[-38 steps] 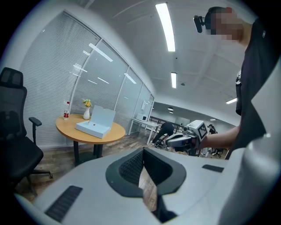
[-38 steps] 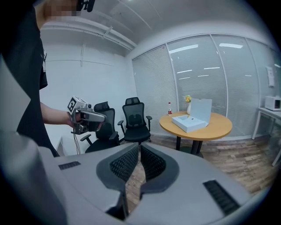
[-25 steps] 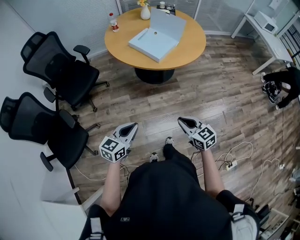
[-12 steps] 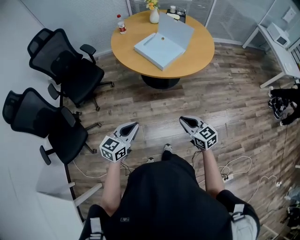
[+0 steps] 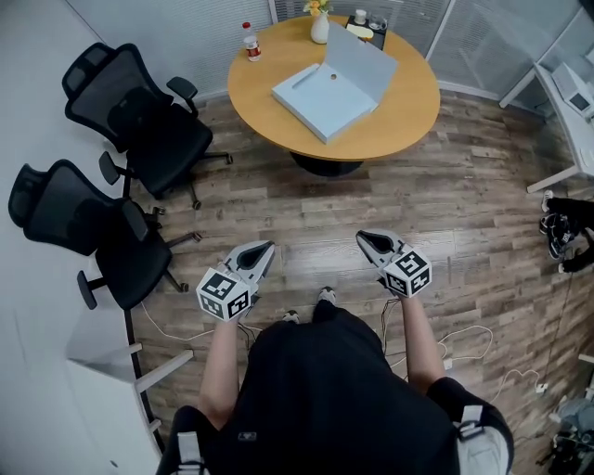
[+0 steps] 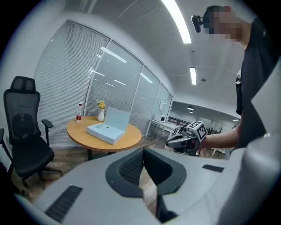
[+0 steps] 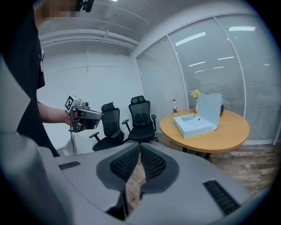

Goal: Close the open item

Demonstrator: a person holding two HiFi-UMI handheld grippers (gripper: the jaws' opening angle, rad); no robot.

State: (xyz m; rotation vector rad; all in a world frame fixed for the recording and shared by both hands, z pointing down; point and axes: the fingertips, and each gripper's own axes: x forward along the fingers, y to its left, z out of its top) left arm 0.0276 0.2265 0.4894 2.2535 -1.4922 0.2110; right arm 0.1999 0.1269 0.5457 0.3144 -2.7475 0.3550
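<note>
Box (image 5: 311, 97) lies open, well beyond left gripper (image 5: 267, 247) and right gripper (image 5: 361, 237) fingers.

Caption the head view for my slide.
Shut and empty, the left gripper and right gripper point toward a round table bearing an open box.

desk (image 5: 560, 97) cut off, objects (image 5: 364, 19) behind box (image 5: 320, 93) perhaps cups

Left gripper (image 5: 263, 250): jaws together, nothing between them, pointing forward.
Right gripper (image 5: 365, 239): jaws together, empty, level with the left.
Forearms (image 5: 221, 357): bare, held out, apart.
</note>
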